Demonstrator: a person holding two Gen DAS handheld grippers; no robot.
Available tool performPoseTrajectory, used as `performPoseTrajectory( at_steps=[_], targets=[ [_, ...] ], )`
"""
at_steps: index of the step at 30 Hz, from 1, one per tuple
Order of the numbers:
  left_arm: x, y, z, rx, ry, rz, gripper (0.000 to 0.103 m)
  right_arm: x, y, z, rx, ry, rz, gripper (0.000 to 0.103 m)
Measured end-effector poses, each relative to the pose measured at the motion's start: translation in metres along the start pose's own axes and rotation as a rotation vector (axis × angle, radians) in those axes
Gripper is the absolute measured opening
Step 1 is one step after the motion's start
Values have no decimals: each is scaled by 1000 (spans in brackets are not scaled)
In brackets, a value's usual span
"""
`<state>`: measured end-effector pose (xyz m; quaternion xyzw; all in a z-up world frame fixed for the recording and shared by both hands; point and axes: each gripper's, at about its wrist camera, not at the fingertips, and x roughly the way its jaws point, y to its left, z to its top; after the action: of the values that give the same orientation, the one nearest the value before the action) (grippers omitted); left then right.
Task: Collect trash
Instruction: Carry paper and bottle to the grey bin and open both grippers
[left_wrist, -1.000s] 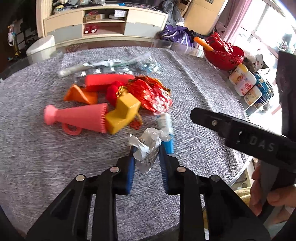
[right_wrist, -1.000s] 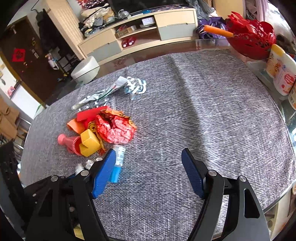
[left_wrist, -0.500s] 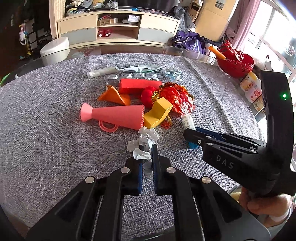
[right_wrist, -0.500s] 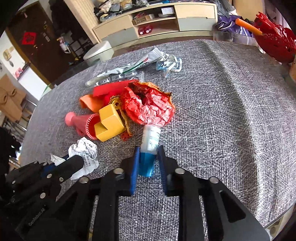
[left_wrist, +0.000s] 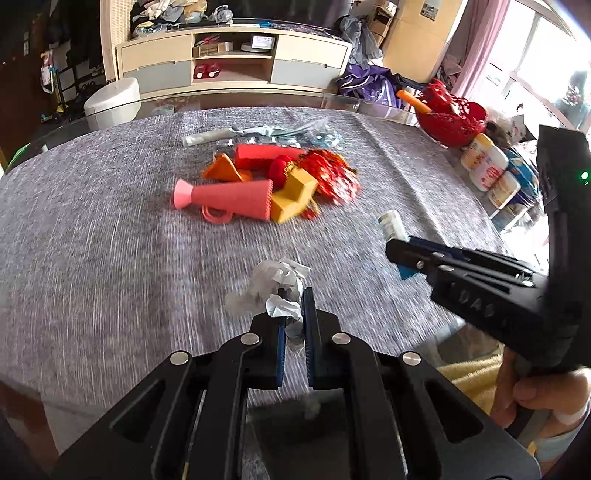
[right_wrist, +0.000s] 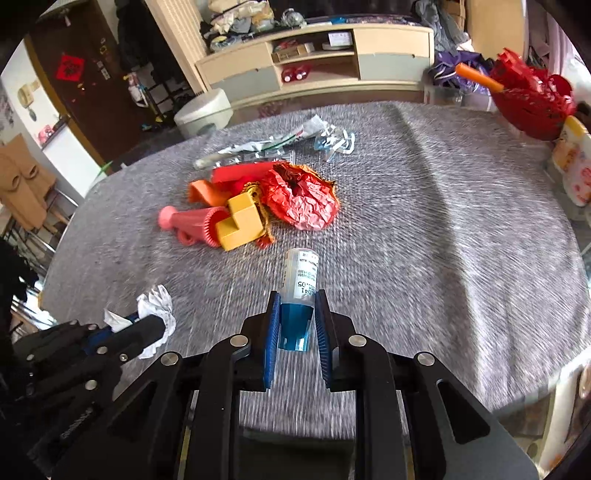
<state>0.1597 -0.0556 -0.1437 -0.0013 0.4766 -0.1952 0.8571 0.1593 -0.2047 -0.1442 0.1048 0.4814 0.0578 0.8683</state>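
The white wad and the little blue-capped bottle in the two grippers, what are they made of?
The white wad, pinched by the left gripper, looks like crumpled tissue or thin paper: matte, soft creases, ragged edges. The little bottle, clamped by the right gripper, seems to be plastic: a smooth, pale body with a printed label and a glossy, translucent blue cap.

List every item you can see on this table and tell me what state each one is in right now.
Left claw: shut on crumpled white paper wad.
Right claw: shut on small blue-capped plastic bottle.
Crumpled red foil wrapper: lying on grey tablecloth, untouched.
Pink ribbed plastic cone: lying on its side.
Yellow stepped plastic block: resting against the cone.
Silver foil wrappers: flattened, torn open.
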Motion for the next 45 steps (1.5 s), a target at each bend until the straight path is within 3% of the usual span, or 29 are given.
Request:
performPoseTrajectory(
  at_steps=[12,25,34,39,41,42,44,45],
  targets=[
    [-38,-23,-75,11,33,-6,7,-31,9,-80,-32,58,11,20],
    [2,-17,-160,-38,186,-62,7,6,11,-151,-1,218,28,20],
    [23,-15,-178,-54,251,-80,9,23,-3,-172,50,289,32,22],
    [26,-17,-179,-51,264,-76,19,24,-5,-169,63,295,28,23],
    [26,-15,-179,-56,264,-75,32,24,-5,-167,66,290,22,23],
    [25,-14,-179,-56,262,-72,34,23,-5,-166,67,287,18,23],
    [23,-13,-178,-58,255,-67,43,22,-8,-164,70,275,4,40],
    [22,-12,-177,-59,251,-62,45,20,-9,-163,70,262,-8,56]
  ],
)
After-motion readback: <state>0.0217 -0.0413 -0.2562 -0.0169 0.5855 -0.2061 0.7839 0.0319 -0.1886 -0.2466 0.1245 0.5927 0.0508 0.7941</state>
